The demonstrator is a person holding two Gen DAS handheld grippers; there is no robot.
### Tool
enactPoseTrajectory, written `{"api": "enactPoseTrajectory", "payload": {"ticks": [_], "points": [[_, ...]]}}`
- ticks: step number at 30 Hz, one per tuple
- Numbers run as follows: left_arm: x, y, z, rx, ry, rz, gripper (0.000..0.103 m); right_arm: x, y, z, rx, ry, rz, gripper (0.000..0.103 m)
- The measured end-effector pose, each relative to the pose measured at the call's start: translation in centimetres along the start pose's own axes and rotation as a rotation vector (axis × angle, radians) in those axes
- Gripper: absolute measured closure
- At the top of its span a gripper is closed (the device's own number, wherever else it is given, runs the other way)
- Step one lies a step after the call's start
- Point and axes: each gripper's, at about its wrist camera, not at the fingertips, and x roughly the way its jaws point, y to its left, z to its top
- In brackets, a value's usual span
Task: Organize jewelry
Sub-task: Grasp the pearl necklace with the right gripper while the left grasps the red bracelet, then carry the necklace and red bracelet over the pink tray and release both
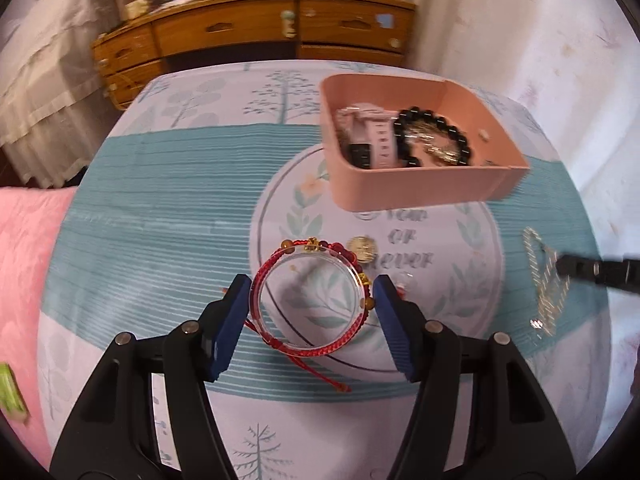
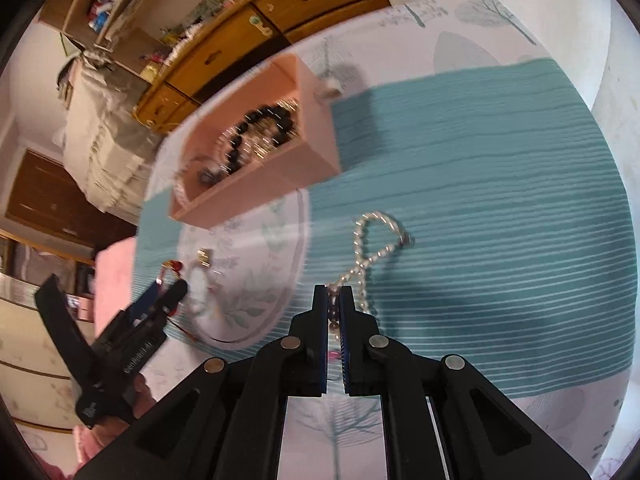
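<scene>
**Bangle between our left jaws, chain pinched in our right**

Our left gripper stands wide open around the clear bangle, which lies flat on the counter with a red cord bracelet wound about it. The ring has no long axis to speak of; its loose red cord tail trails toward the near side. The jaws flank it left and right, the left pad looking to touch its rim, the right pad just beside it.

The pink box lies farther off and to the right of this gripper — that is the relation the next move turns on, we judge. It already holds a black bead bracelet and a pale watch.

Our right gripper is closed on the near end of the silver chain, whose length runs away from the fingers and loops at the far end; the box sits far and left of it.

A gold coin rests just beyond the bangle.
</scene>
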Motion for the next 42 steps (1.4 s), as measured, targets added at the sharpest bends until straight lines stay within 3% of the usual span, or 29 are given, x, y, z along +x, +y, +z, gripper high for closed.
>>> {"api": "enactPoseTrajectory", "payload": {"ticks": [8, 15, 27, 35, 42], "points": [[-4.4, -1.4, 2.3, 0.135, 0.023, -0.039, 0.043, -6.0, 4.0, 2.2, -0.082, -0.107, 0.072, 0.099], [-9.8, -2.4, 6.3, 0.2, -0.036, -0.1, 0.043, -11.6, 8.5, 4.6, -0.171, -0.245, 0.139, 0.099], [-13.8, -4.9, 13.1, 0.264, -0.181, -0.167, 0.043, -18.6, 16.1, 10.1, -0.299, -0.438, 0.264, 0.099], [-10.4, -5.9, 15.1, 0.217, -0.223, -0.226, 0.043, -18.2, 17.4, 12.3, -0.284, -0.45, 0.249, 0.099], [-1.5, -6.1, 14.6, 0.175, -0.173, -0.206, 0.043, -8.7, 12.2, 12.3, -0.253, -0.312, 0.154, 0.099]]}}
